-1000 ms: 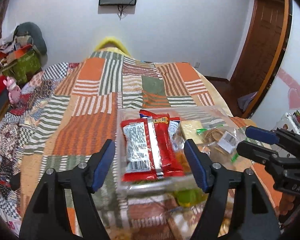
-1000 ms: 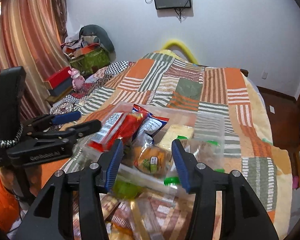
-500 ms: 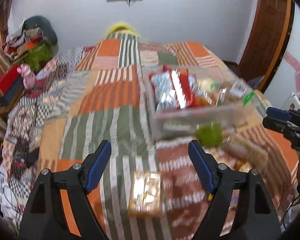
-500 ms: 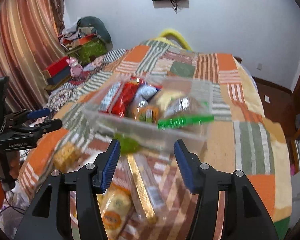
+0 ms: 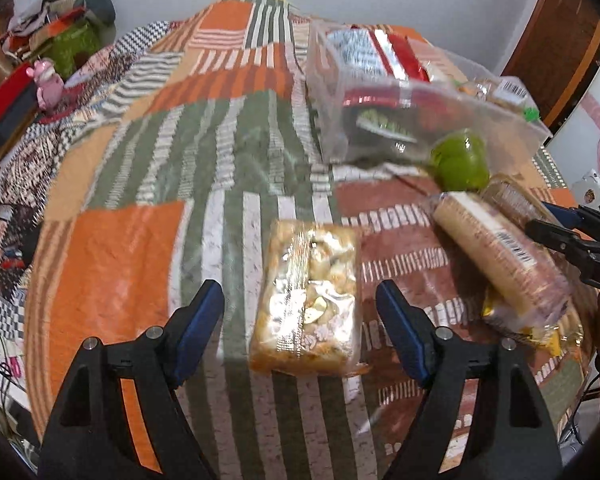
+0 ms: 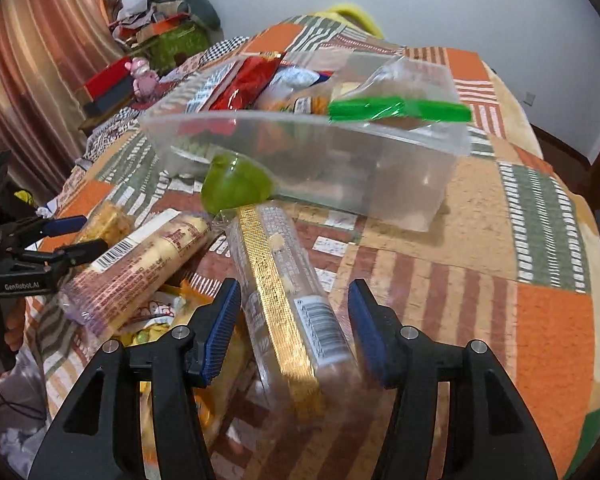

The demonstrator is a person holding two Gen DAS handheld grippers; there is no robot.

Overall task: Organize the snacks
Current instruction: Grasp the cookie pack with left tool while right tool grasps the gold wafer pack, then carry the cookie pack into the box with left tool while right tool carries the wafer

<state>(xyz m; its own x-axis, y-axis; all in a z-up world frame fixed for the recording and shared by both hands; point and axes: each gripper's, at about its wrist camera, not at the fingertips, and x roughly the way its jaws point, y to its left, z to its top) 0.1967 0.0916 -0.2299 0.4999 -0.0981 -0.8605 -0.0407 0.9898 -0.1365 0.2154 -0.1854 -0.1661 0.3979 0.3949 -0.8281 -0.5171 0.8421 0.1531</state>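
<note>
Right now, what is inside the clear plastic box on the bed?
The clear plastic box holds a red snack bag, a zip bag with a green seal and other packets. What lies under these on its bottom is covered.

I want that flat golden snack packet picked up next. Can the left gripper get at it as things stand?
Probably yes: the left gripper is open, the snack packet lies alone on the quilt between its fingers, nothing on top.

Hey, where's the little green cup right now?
The green cup lies on the quilt against the near wall of the clear plastic bin, just beyond the gold-striped packet; the left wrist view shows it right of centre.
</note>
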